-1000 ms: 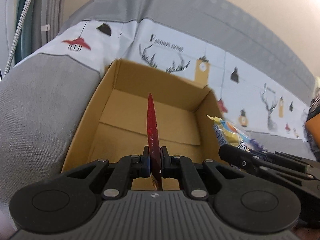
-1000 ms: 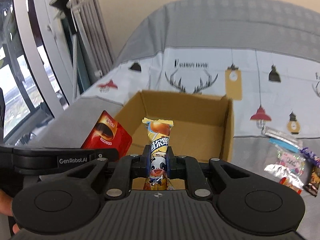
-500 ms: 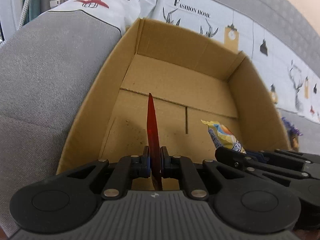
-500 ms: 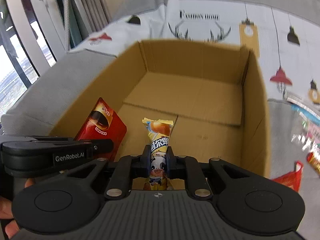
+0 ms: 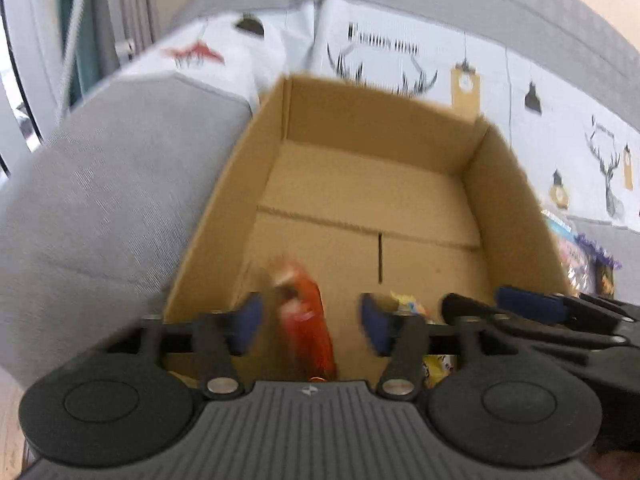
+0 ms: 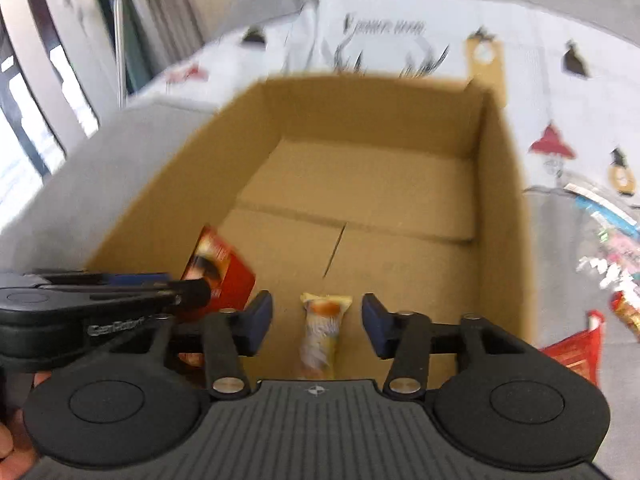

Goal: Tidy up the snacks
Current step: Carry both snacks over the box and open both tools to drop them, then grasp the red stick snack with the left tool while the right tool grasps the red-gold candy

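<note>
Having just sprung apart since half a second ago, both sets of jaws, each then pinching a snack and now letting go over the cardboard box (image 5: 248, 168). Sitting at far left, a grey sofa cushion (image 5: 100, 200), pressing against the box's left wall. Hanging over the box's near left corner, the left gripper (image 5: 312, 322), blue pads spread wide, nothing pressing on the red packet (image 5: 306, 320) blurring between them, clear of both pads and tipping toward the box floor. Showing in the right wrist view as a red pack with a dark round picture, that same red packet (image 6: 222, 270), leaning just past the left gripper's fingers (image 6: 188, 294). Hovering just to the right of it over the near edge, the right gripper (image 6: 318, 322), pads likewise parted, with the yellow-wrapped snack (image 6: 322, 332) standing loose between them and touching neither. Lying beyond the box's right wall on the printed cover (image 6: 560, 92), a scatter of other wrapped snacks (image 6: 608, 252) and a red wrapper (image 6: 576, 350), well apart from both grippers. Peeking in at the lower left edge of the right wrist view, part of a hand (image 6: 12, 440).
</note>
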Action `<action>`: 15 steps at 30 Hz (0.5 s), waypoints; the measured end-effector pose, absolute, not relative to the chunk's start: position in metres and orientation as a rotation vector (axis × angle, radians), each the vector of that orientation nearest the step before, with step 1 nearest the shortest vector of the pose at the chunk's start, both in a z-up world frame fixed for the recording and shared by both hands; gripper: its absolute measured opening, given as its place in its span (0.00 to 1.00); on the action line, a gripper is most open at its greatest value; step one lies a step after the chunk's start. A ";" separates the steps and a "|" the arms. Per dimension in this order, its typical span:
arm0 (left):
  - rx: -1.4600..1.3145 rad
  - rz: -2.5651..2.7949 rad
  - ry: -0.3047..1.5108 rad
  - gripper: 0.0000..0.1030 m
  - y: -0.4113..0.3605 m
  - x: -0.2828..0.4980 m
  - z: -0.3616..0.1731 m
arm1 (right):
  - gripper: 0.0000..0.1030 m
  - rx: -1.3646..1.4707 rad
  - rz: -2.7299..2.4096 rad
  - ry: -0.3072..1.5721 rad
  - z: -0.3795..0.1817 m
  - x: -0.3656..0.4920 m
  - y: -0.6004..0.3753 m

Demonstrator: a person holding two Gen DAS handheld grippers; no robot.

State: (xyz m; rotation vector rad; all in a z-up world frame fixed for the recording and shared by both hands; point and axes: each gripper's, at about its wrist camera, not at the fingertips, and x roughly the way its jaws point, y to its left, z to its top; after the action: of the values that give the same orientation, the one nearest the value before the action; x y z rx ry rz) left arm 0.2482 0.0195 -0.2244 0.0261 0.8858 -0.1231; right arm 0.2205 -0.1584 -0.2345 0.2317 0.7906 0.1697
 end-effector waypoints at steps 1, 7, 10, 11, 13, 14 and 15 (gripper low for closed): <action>0.022 -0.121 0.874 0.78 0.017 0.244 -0.217 | 0.62 0.256 0.167 0.771 -0.229 0.215 -0.168; 0.012 -0.193 0.835 0.94 -0.026 0.208 -0.191 | 0.99 0.332 0.121 0.649 -0.200 0.156 -0.228; 0.033 -0.254 0.815 0.94 -0.062 0.186 -0.186 | 0.99 0.321 0.074 0.606 -0.195 0.124 -0.258; 0.054 -0.271 0.815 0.98 -0.077 0.181 -0.186 | 0.99 0.306 0.039 0.582 -0.194 0.112 -0.266; 0.102 -0.289 0.821 1.00 -0.105 0.172 -0.188 | 0.99 0.269 -0.043 0.539 -0.194 0.086 -0.289; 0.116 -0.298 0.827 1.00 -0.117 0.169 -0.190 | 0.99 0.264 -0.068 0.528 -0.197 0.076 -0.298; 0.119 -0.316 0.834 1.00 -0.128 0.166 -0.191 | 0.99 0.271 -0.087 0.527 -0.201 0.067 -0.310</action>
State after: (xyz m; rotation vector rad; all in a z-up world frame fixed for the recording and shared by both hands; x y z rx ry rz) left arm 0.1659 -0.1277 -0.1914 0.1194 0.8344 -0.3160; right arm 0.0668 -0.3097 -0.2005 0.2712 0.5273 -0.0869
